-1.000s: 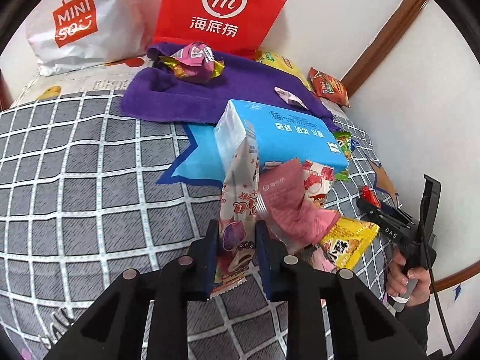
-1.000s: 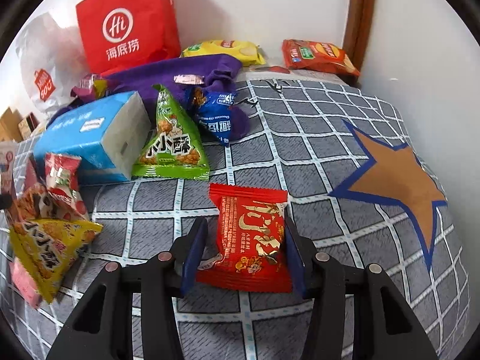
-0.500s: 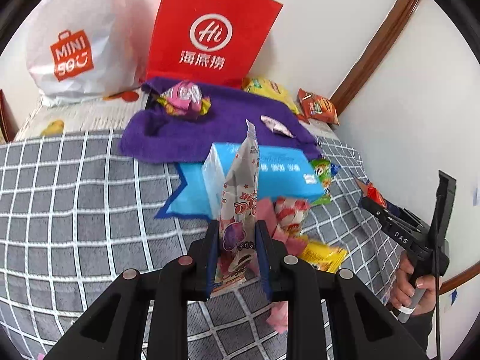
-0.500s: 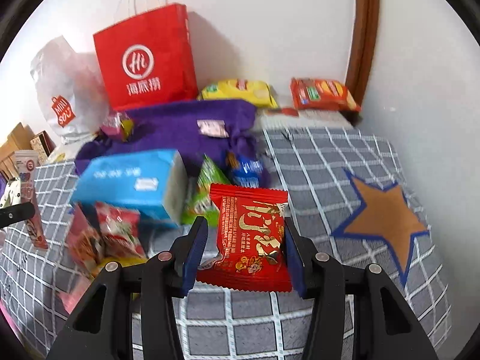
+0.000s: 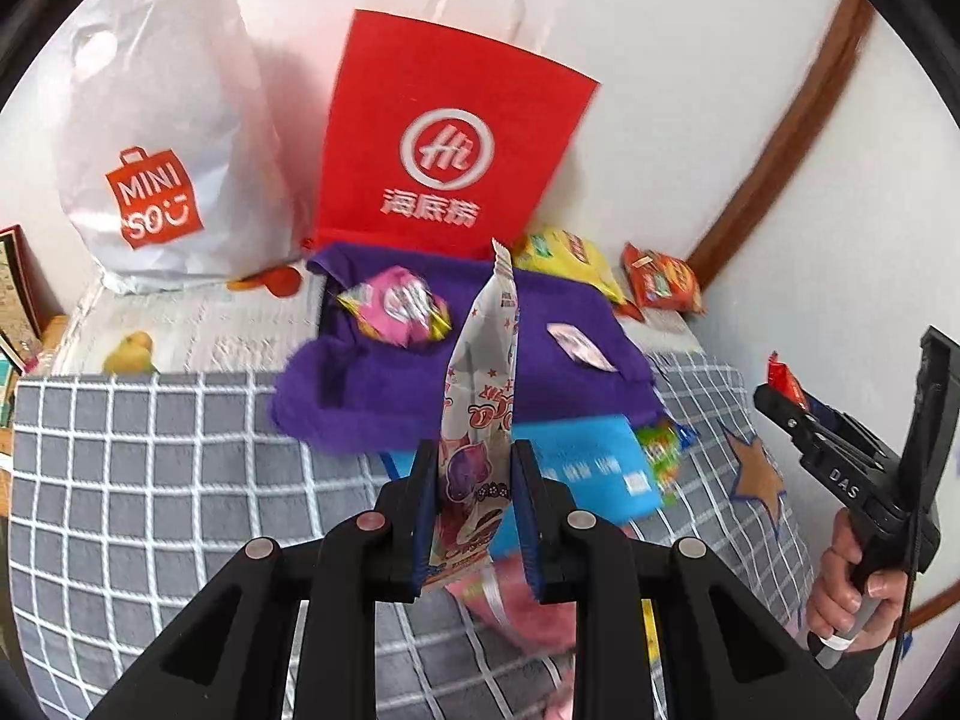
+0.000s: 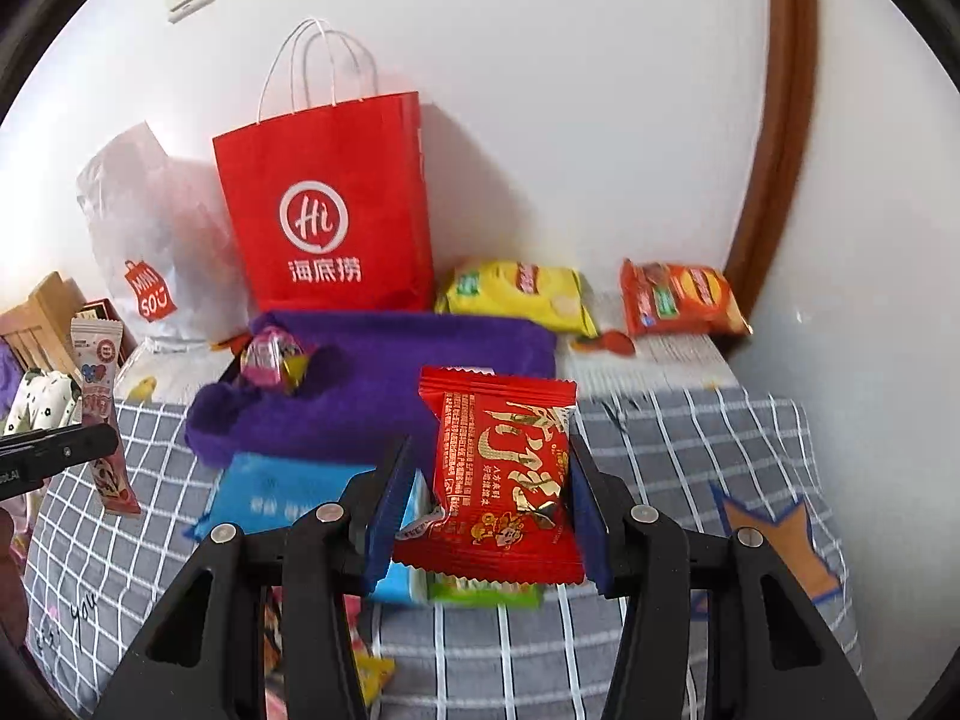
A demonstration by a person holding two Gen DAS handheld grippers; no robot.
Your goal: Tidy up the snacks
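My left gripper (image 5: 472, 480) is shut on a tall white and pink snack packet (image 5: 480, 372), which stands upright between the pads above the bed. My right gripper (image 6: 489, 480) is shut on a red foil snack packet (image 6: 504, 480), gripped by its two side edges and held off the bedspread. In the right wrist view the white packet (image 6: 99, 384) also shows at the far left. A red paper bag (image 5: 444, 150) stands against the wall behind a purple cloth (image 5: 420, 378). A blue tissue box (image 5: 594, 468) lies below both grippers.
A white plastic bag (image 5: 156, 168) stands left of the red bag. A yellow chip bag (image 6: 516, 294) and an orange one (image 6: 678, 300) lie by the wall. A pink wrapped candy (image 5: 396, 306) rests on the cloth. Loose snacks lie on the grey checked bedspread (image 5: 150, 480). A hand (image 5: 852, 588) grips the right tool.
Both grippers have risen off the bed with their packets still held. The snack pile and tissue box have dropped lower in both views, and the red bag now shows in full.
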